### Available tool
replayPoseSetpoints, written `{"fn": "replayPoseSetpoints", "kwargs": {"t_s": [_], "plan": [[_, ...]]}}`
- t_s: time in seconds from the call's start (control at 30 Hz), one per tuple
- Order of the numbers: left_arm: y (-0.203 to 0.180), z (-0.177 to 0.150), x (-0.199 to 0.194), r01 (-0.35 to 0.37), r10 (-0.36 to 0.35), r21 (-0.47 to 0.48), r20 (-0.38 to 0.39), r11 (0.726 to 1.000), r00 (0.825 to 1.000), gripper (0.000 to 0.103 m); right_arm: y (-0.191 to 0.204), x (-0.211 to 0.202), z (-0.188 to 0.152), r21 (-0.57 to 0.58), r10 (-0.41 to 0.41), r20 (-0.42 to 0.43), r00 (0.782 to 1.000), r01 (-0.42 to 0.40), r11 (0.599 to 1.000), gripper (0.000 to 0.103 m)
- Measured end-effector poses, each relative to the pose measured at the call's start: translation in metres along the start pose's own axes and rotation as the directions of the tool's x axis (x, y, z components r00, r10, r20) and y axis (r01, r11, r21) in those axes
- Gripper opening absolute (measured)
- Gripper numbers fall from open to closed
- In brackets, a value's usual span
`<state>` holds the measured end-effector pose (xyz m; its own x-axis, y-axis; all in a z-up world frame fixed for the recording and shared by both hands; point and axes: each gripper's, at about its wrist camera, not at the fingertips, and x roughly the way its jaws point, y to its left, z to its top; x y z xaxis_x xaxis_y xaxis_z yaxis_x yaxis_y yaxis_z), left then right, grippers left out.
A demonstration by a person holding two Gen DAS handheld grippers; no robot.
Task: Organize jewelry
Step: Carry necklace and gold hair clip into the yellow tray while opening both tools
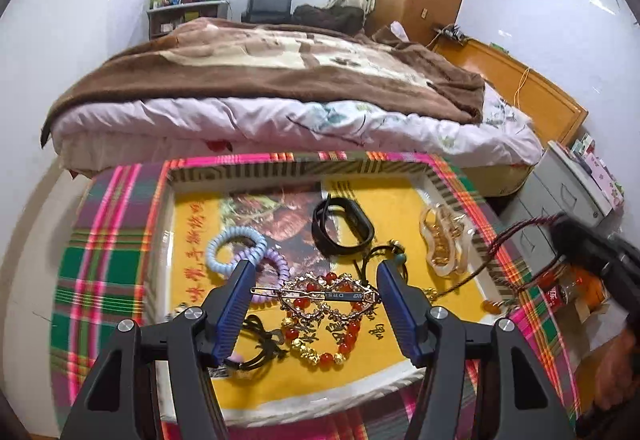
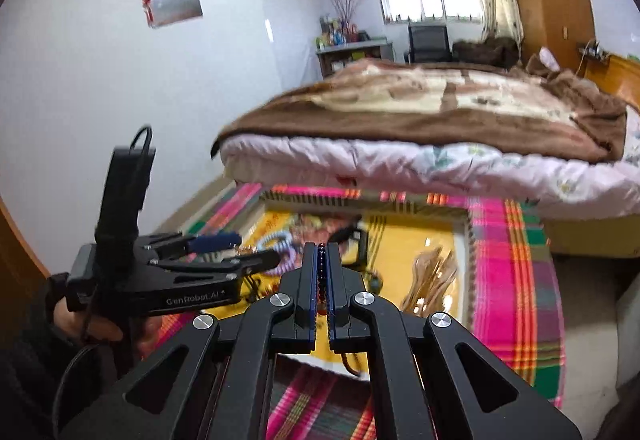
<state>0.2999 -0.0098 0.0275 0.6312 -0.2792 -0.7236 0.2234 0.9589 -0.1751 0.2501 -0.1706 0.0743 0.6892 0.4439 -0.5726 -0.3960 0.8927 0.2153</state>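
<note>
A shallow box tray (image 1: 176, 224) with a yellow printed bottom holds jewelry: a gold heart hair clip (image 1: 332, 294), a red and gold bead bracelet (image 1: 320, 344), blue and purple coil hair ties (image 1: 240, 252), a black wristband (image 1: 344, 226) and an amber claw clip (image 1: 442, 242). My left gripper (image 1: 314, 294) is open just above the heart clip. My right gripper (image 2: 320, 272) is shut on a dark bead string (image 2: 320, 268), lifted above the tray (image 2: 466, 236); its dark red cord (image 1: 504, 244) trails into the tray's right side.
The tray sits on a pink and green plaid cloth (image 1: 108, 240). A bed with a brown blanket (image 1: 260, 72) stands right behind it. A grey cabinet (image 1: 560, 196) and a red-labelled bottle (image 1: 568, 290) are at the right.
</note>
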Motion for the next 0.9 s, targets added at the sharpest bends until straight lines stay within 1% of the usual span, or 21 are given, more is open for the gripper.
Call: {"fn": "replayPoseSetpoints", "kwargs": {"t_s": [0.13,0.17,0.3,0.37,0.47,0.63,0.67,0.77,0.83,0.9], "plan": [[0.001,-0.009,0.021,-0.008,0.008,-0.003,-0.033,1.000,0.999,0.063,-0.004,0.020,-0.011,-0.005,-0.006,-0.050,0.999,0.006,1.000,0.003],[0.001,-0.012,0.027,-0.010,0.010,0.001,-0.042,1.000,0.999,0.063,-0.004,0.026,-0.016,-0.018,-0.019,-0.065,0.998,0.018,1.000,0.003],[0.000,-0.020,0.040,-0.053,0.055,0.028,-0.066,0.998,0.996,0.063,-0.004,0.040,-0.027,-0.046,-0.040,-0.101,0.994,0.036,0.998,0.003],[0.000,-0.023,0.044,-0.053,0.055,0.030,-0.073,0.998,0.996,0.063,-0.005,0.046,-0.032,-0.051,-0.050,-0.116,0.992,0.044,0.998,0.003],[0.000,-0.025,0.048,-0.076,0.079,0.043,-0.077,0.996,0.994,0.064,-0.007,0.054,-0.038,-0.049,-0.052,-0.144,0.988,0.046,0.998,0.003],[0.006,-0.027,0.050,-0.086,0.087,0.011,-0.087,0.996,0.992,0.063,-0.009,0.059,-0.046,-0.060,-0.077,-0.169,0.983,0.068,0.996,0.004],[0.008,-0.028,0.050,-0.088,0.088,0.004,-0.090,0.996,0.992,0.064,-0.009,0.060,-0.046,-0.059,-0.082,-0.173,0.981,0.073,0.996,0.004],[0.008,-0.031,0.048,-0.085,0.085,0.008,-0.091,0.996,0.992,0.064,-0.010,0.062,-0.049,-0.057,-0.094,-0.184,0.978,0.084,0.995,0.012],[0.009,-0.031,0.047,-0.091,0.091,0.007,-0.096,0.996,0.991,0.065,-0.009,0.062,-0.050,-0.057,-0.094,-0.187,0.978,0.085,0.995,0.013],[0.011,-0.032,0.044,-0.094,0.094,0.001,-0.094,0.996,0.991,0.069,-0.009,0.062,-0.050,-0.055,-0.098,-0.189,0.977,0.089,0.994,0.017]]}}
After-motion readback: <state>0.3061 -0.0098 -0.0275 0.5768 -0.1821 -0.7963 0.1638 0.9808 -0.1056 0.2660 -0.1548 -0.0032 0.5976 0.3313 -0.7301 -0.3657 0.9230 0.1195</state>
